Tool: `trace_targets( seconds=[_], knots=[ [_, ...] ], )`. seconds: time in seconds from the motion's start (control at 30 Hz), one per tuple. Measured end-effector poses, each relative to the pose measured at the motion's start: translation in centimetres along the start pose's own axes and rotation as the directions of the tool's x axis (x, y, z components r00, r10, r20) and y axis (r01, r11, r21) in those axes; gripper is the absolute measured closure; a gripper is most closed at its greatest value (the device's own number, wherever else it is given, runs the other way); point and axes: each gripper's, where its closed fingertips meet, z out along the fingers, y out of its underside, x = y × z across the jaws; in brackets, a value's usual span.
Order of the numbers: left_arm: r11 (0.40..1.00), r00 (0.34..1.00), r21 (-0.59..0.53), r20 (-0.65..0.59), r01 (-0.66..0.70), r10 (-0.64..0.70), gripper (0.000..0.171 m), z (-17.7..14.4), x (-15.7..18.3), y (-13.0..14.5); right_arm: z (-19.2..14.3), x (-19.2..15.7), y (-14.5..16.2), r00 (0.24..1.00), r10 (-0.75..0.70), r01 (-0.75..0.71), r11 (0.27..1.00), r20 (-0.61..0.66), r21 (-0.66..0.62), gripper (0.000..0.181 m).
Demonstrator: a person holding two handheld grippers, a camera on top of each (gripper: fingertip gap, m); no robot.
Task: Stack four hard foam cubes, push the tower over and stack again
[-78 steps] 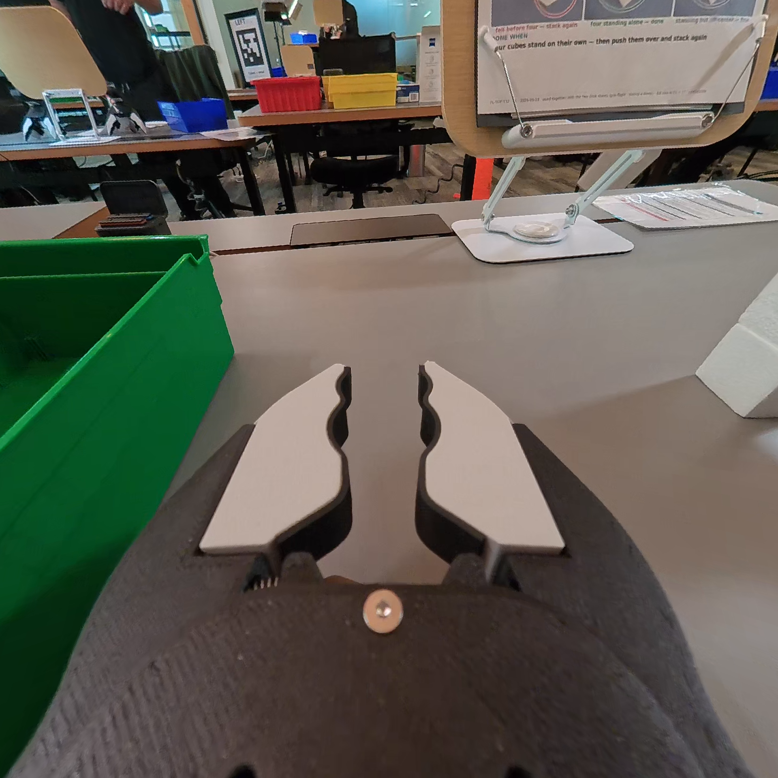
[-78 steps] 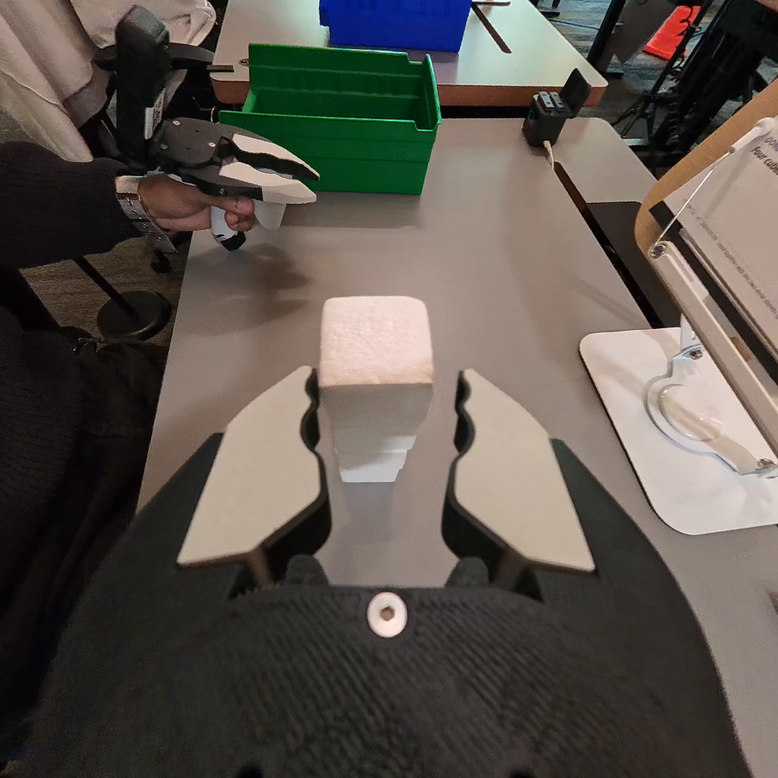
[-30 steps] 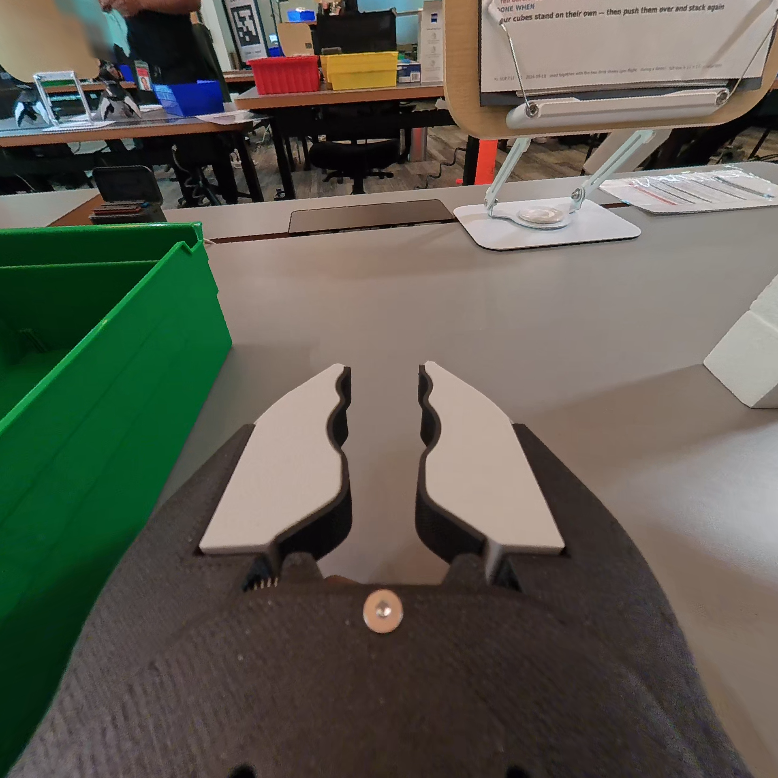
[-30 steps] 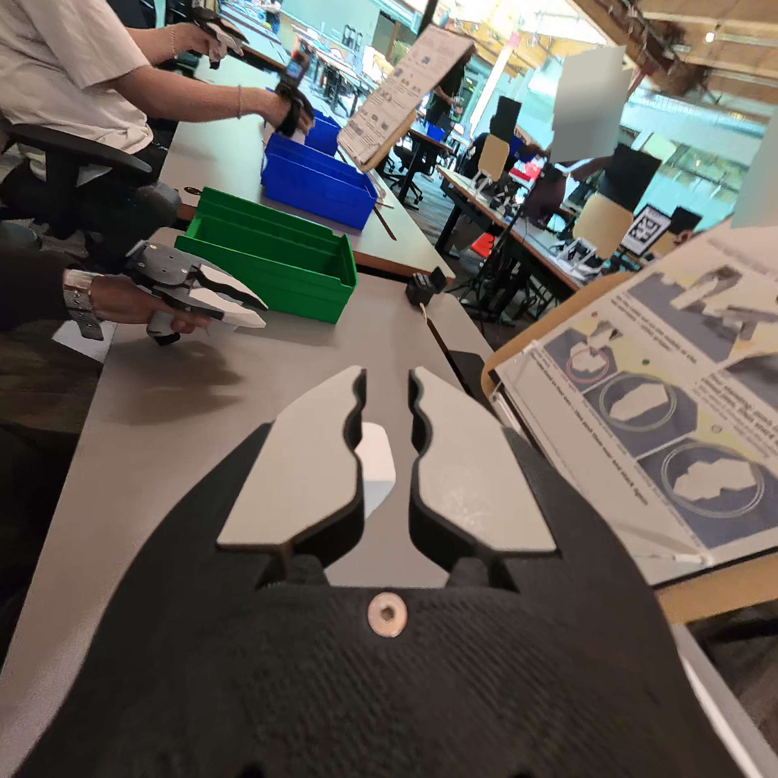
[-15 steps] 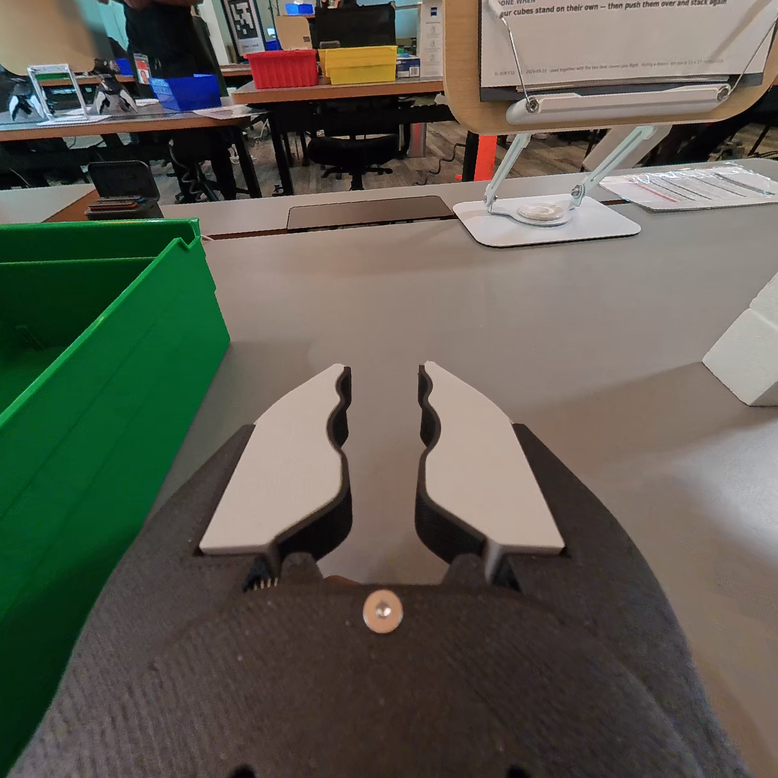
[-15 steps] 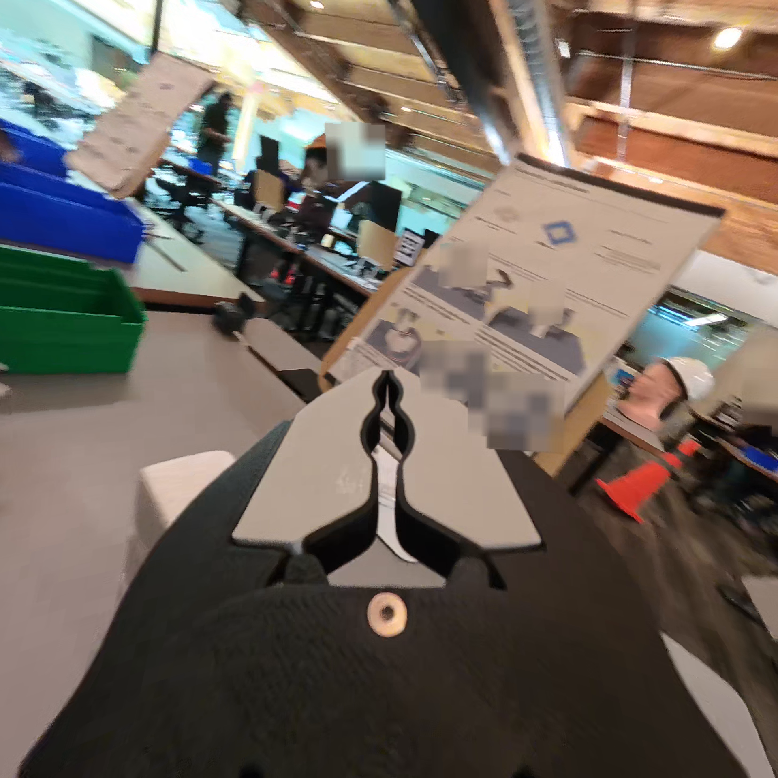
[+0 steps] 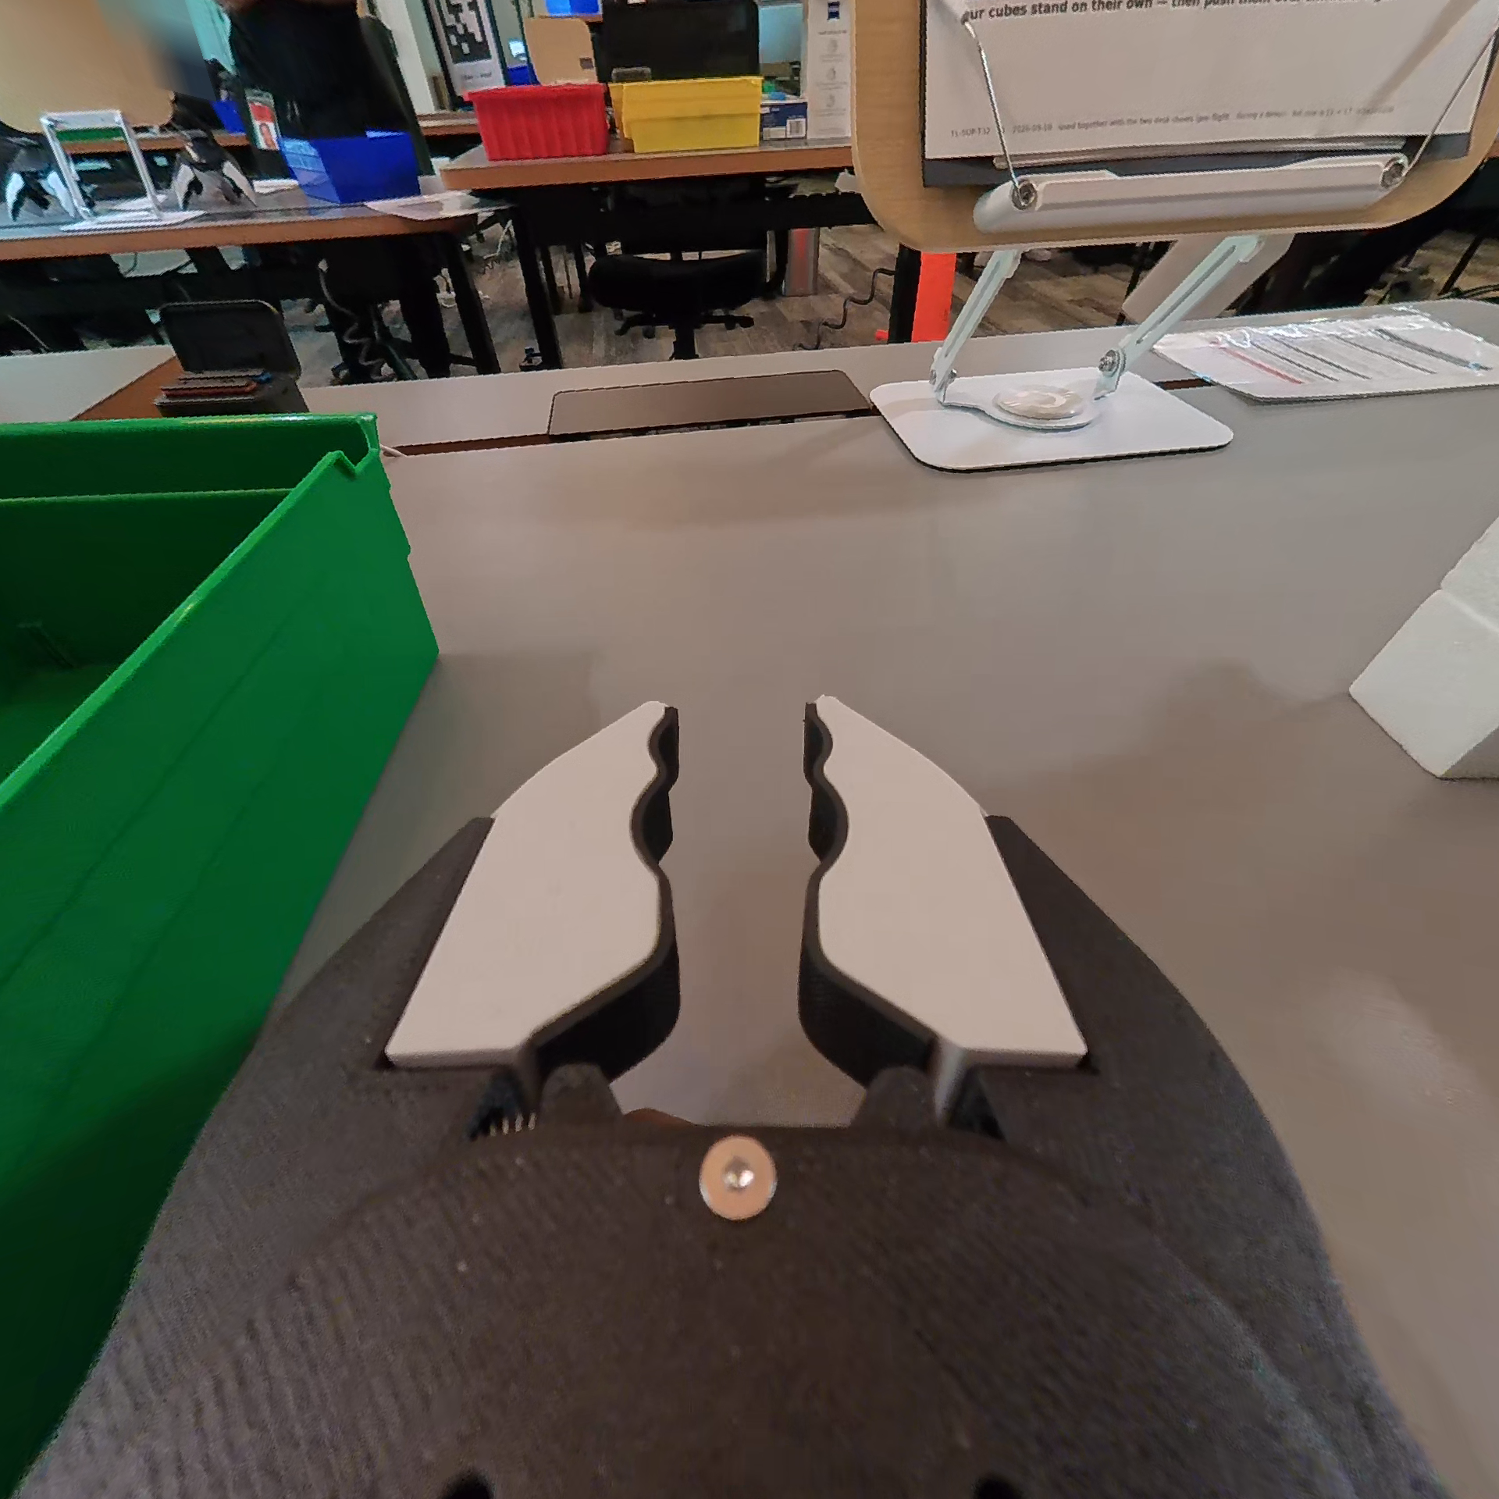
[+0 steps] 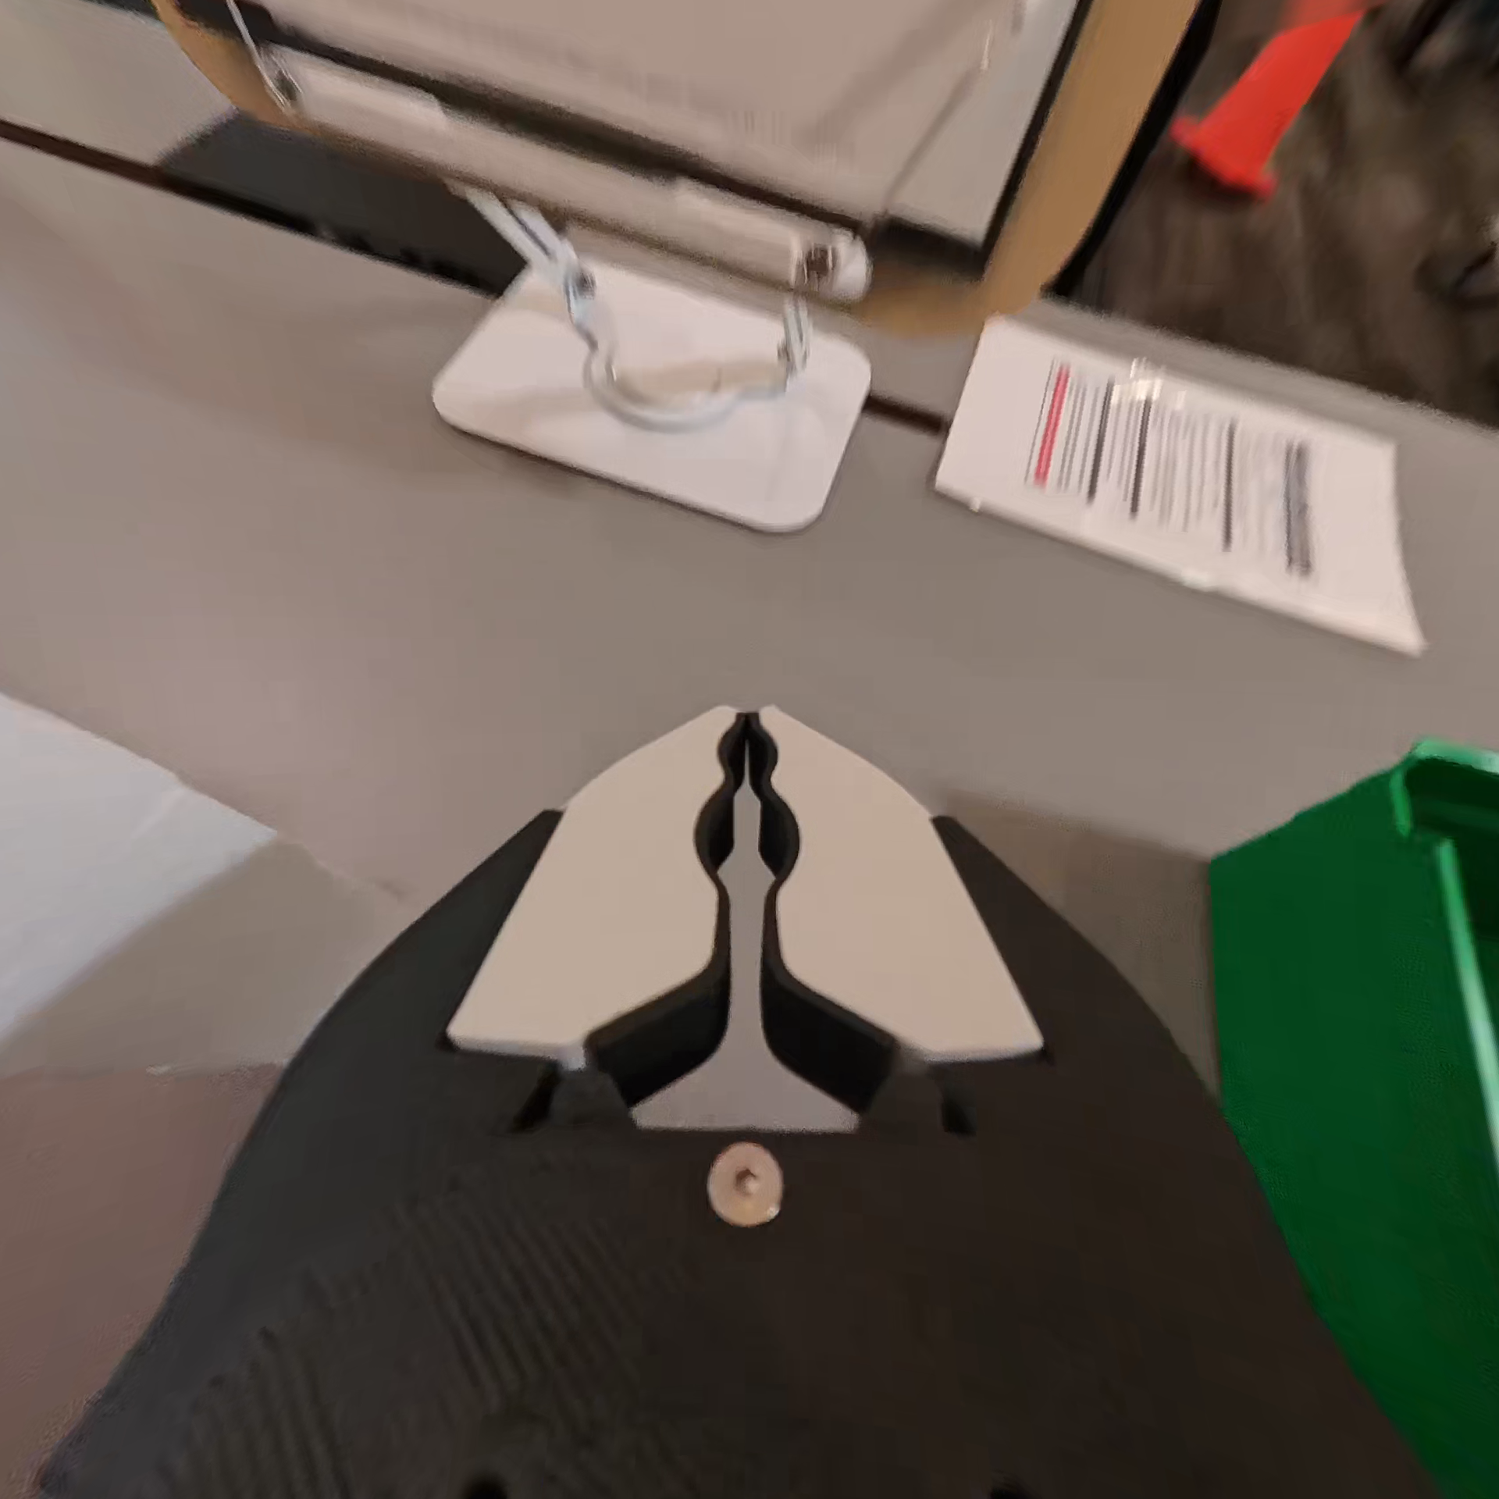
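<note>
My left gripper (image 7: 740, 707) is open and empty, held low over the grey table (image 7: 892, 584) beside a green bin (image 7: 203, 689) on its left. A white foam block (image 7: 1444, 689) stands at the right edge of the left wrist view. My right gripper (image 8: 748, 715) is shut with nothing between its fingers and hangs over the grey table (image 8: 405, 616). In the blurred right wrist view, a white foam block (image 8: 89, 852) lies to its lower left and a green bin (image 8: 1379, 1014) stands to its right.
A document stand with a white base (image 7: 1046, 422) and a board with a printed sheet stands at the table's far edge, and it also shows in the right wrist view (image 8: 649, 422). A printed paper (image 8: 1176, 478) lies beside it. Other tables with coloured bins (image 7: 616, 118) stand behind. My hands' fingertips stand some 40 cm from each other.
My right gripper has closed from open to shut, let go of the foam stack's area and swung round to the right toward the stand. My left gripper has hardly moved.
</note>
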Motion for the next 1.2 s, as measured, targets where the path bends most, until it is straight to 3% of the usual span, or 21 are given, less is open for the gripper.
trace_targets(
  seconds=[0.17,0.33,0.47,0.63,0.87,1.03,1.2],
  knots=[
    [1.0,1.0,0.003,-0.011,0.005,-0.005,0.141,0.2,0.2,-0.1,0.5,-2.7,6.7,0.98,0.187,-0.169,0.964,0.069,-0.205,0.181],
    [1.0,0.999,-0.002,-0.023,0.029,-0.029,0.14,0.5,0.1,0.0,-0.2,-4.9,11.4,0.968,0.231,-0.192,0.932,0.096,-0.306,0.181],
    [0.998,0.998,0.003,-0.022,0.056,-0.056,0.14,0.4,-0.3,-0.1,-1.0,-6.1,12.0,0.96,0.25,-0.199,0.926,0.124,-0.321,0.181],
    [0.998,0.998,-0.003,-0.016,0.059,-0.059,0.141,0.4,-0.4,0.0,-1.1,-5.2,14.2,0.968,0.237,-0.181,0.884,0.08,-0.431,0.181],
    [0.999,0.999,-0.028,-0.013,0.03,-0.03,0.141,0.4,0.1,0.4,-1.3,-4.6,14.3,0.948,0.304,-0.235,0.866,0.09,-0.442,0.181],
    [0.999,0.999,-0.019,-0.029,0.041,-0.041,0.141,0.4,0.4,0.3,-1.4,-6.2,14.1,0.918,0.378,-0.288,0.84,0.116,-0.46,0.181],
    [0.998,0.996,-0.022,-0.058,0.064,-0.065,0.141,0.6,1.0,0.3,-1.0,-6.3,14.1,0.926,0.375,-0.314,0.826,0.041,-0.469,0.181]
  ],
)
